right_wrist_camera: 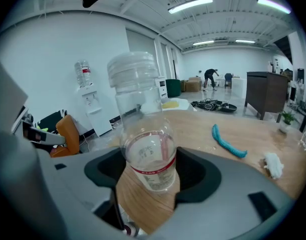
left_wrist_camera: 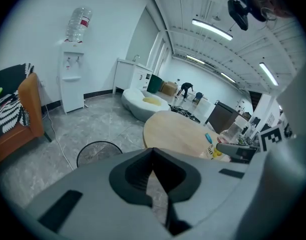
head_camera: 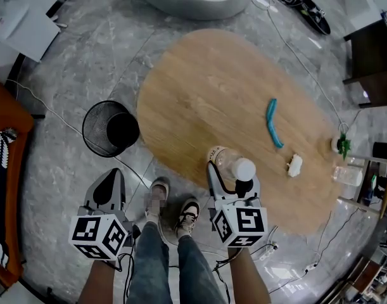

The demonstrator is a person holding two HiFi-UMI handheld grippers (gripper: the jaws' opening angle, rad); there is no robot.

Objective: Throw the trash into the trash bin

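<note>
Right gripper (head_camera: 232,177) jaws pinching clear capped bottle (right_wrist_camera: 142,129), left gripper (head_camera: 111,181) jaws pressed together, mesh trash bin (head_camera: 94,132) on floor.

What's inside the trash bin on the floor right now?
From the head view, the trash bin shows its mesh wall and a dark bottom, with no trash I can make out. In the left gripper view, the left tongs cover its near side.

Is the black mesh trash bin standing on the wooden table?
No, the trash bin stands on the grey floor beside the table.
</note>
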